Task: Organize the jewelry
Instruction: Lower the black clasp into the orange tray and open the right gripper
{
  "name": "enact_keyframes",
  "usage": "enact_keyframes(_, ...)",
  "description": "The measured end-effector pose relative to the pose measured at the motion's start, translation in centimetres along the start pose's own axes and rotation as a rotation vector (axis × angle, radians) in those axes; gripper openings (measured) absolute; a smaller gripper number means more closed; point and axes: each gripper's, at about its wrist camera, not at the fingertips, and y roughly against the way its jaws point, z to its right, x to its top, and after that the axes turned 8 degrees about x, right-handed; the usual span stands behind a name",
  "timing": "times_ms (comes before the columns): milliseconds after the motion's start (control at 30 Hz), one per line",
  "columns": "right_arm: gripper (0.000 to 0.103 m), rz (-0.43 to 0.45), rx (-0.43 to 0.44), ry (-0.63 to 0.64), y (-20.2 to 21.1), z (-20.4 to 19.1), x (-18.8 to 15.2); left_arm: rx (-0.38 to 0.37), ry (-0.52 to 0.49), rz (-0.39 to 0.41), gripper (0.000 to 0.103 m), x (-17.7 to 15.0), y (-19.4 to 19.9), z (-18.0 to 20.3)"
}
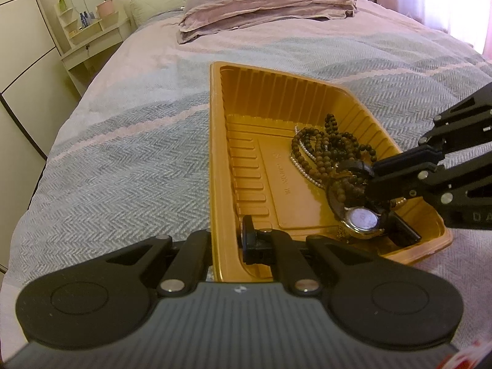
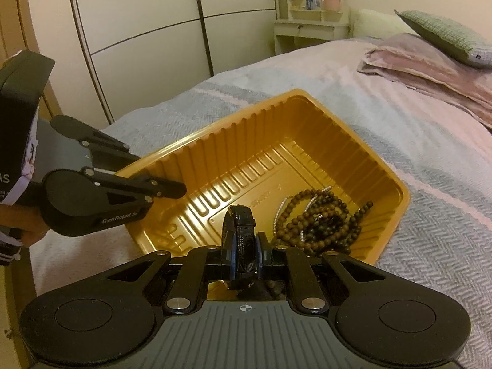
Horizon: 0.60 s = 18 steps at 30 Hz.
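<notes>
A gold plastic tray (image 1: 215,153) (image 2: 396,215) lies on the bed. My left gripper (image 1: 226,246) (image 2: 181,189) is shut on the tray's near left wall. Brown bead strands (image 1: 332,150) (image 2: 319,224) and a thin pearl strand (image 1: 303,166) (image 2: 281,212) are heaped in the tray's right half. My right gripper (image 1: 372,181) (image 2: 244,255) is shut on the black strap (image 2: 243,236) of a wristwatch. The watch's white dial (image 1: 363,218) hangs low inside the tray's near right corner. I cannot tell whether it touches the floor.
The tray sits on a grey and pink herringbone blanket (image 1: 123,160) (image 2: 430,230). Pillows (image 1: 267,3) (image 2: 430,58) lie at the bed's head. A white dressing table (image 1: 89,37) (image 2: 310,24) and wardrobe doors (image 2: 141,40) stand beyond. A hand (image 2: 24,230) holds the left gripper.
</notes>
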Motion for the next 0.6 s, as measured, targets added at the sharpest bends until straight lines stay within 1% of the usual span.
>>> enact_keyframes(100, 0.012, 0.020, 0.003, -0.009, 0.2, 0.1, 0.2, -0.004, 0.004, -0.003, 0.004, -0.1, -0.1, -0.1)
enact_keyframes(167, 0.013, 0.020, 0.023, -0.013, 0.3, 0.1, 0.4, -0.007, 0.011, -0.005, 0.004, -0.2, -0.1, -0.3)
enact_keyframes(267, 0.024, 0.065, 0.003, -0.025, 1.4, 0.3, 0.5, -0.016, 0.029, -0.008, 0.004, -0.4, -0.3, -0.5)
enact_keyframes(333, 0.038, 0.097, -0.021, -0.045, 2.3, 0.8, 0.4, -0.022, 0.041, -0.011, 0.004, -0.5, -0.4, -0.8)
enact_keyframes(400, 0.043, 0.120, -0.037, -0.069, 3.2, 1.3, 0.2, -0.028, 0.055, -0.015, 0.006, -0.7, -0.5, -1.0)
enact_keyframes(500, 0.047, 0.130, -0.067, -0.099, 4.3, 2.1, -0.7, -0.042, 0.092, -0.016, 0.007, -0.9, -0.6, -1.6)
enact_keyframes(567, 0.050, 0.134, -0.082, -0.127, 4.9, 2.5, -1.5, -0.046, 0.119, -0.015, 0.013, -1.2, -0.7, -2.2)
enact_keyframes(600, 0.052, 0.136, -0.089, -0.144, 5.2, 2.8, -1.8, -0.039, 0.127, -0.008, 0.019, -1.3, -0.6, -2.4)
